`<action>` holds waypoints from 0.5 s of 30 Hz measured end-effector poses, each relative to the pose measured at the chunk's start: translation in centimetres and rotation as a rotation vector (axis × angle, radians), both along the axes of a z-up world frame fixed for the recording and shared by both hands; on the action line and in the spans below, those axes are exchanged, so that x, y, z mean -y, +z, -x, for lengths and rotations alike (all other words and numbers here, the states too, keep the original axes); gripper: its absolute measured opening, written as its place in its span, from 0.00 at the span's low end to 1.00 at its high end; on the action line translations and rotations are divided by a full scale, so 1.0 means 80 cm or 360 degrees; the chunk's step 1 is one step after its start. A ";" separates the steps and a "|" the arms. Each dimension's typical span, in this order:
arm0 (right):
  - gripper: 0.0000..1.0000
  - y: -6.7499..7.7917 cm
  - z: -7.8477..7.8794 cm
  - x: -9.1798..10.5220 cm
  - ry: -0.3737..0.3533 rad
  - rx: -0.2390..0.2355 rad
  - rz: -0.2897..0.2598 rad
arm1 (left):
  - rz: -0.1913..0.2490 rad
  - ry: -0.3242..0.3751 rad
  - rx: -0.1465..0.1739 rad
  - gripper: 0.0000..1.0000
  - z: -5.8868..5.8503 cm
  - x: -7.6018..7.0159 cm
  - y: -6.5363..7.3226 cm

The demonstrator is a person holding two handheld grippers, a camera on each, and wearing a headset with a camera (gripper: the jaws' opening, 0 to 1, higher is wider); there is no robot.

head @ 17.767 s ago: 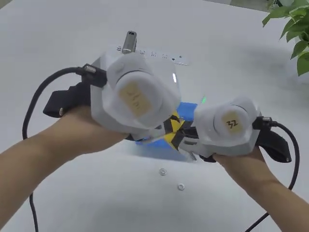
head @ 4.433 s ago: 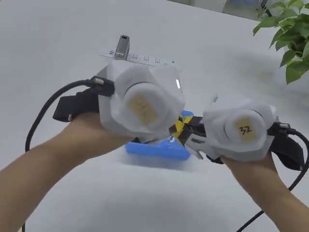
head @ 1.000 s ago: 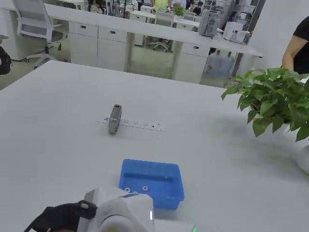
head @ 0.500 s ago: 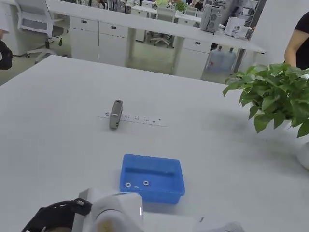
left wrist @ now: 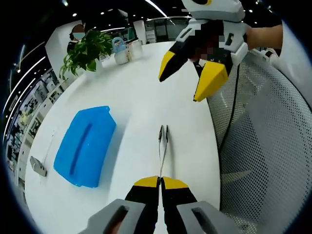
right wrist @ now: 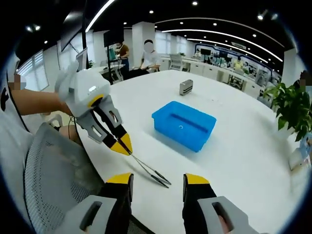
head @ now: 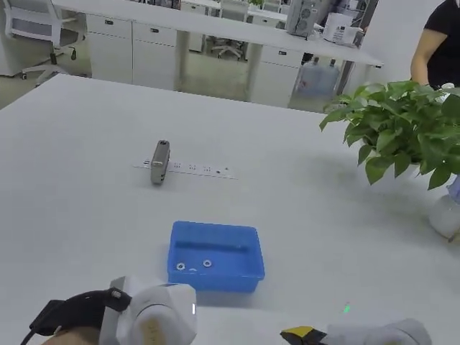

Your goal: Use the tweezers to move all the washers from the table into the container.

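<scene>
The blue container [head: 215,255] sits mid-table with two washers [head: 181,267] lying on its floor. One washer [right wrist: 181,127] shows in the container [right wrist: 184,124] in the right gripper view. My left gripper [left wrist: 160,181] is shut on the thin metal tweezers [left wrist: 163,146], which point out over the white table beside the container [left wrist: 85,146]. In the right gripper view the left gripper [right wrist: 124,145] holds the tweezers [right wrist: 148,173] low over the table edge. My right gripper [right wrist: 158,179] is open and holds nothing. It also hangs open at the top of the left gripper view, right gripper [left wrist: 187,73].
A power strip with a grey adapter [head: 159,162] lies beyond the container. A potted plant [head: 402,129] and a pale vase [head: 445,215] stand at the right. A person [head: 435,36] stands behind the plant. A mesh chair [left wrist: 258,146] is at the near table edge.
Earlier both grippers crowded over the container, with two washers on the table beside it. Now they are drawn back to the near edge, and washers lie in the container.
</scene>
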State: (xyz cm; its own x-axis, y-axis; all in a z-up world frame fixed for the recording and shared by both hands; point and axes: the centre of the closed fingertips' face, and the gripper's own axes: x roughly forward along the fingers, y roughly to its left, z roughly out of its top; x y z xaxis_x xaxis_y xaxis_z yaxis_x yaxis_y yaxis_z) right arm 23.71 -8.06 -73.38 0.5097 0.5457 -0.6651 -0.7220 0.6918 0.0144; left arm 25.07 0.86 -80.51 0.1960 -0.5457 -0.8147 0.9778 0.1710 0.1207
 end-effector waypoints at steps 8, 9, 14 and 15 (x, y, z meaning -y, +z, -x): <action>0.79 0.013 0.004 0.023 -0.0181 -0.0060 -0.0100 | -0.0100 -0.0039 -0.0024 0.00 0.001 -0.006 -0.022; 0.80 0.014 0.004 0.026 -0.0201 -0.0047 -0.0105 | -0.0103 -0.0041 -0.0023 0.00 0.001 -0.007 -0.023; 0.87 0.015 0.005 0.038 -0.0274 -0.0044 -0.0107 | -0.0142 -0.0030 -0.0063 0.00 0.000 -0.012 -0.029; 0.87 0.015 0.005 0.040 -0.0280 -0.0044 -0.0107 | -0.0138 -0.0021 -0.0076 0.00 0.000 -0.013 -0.030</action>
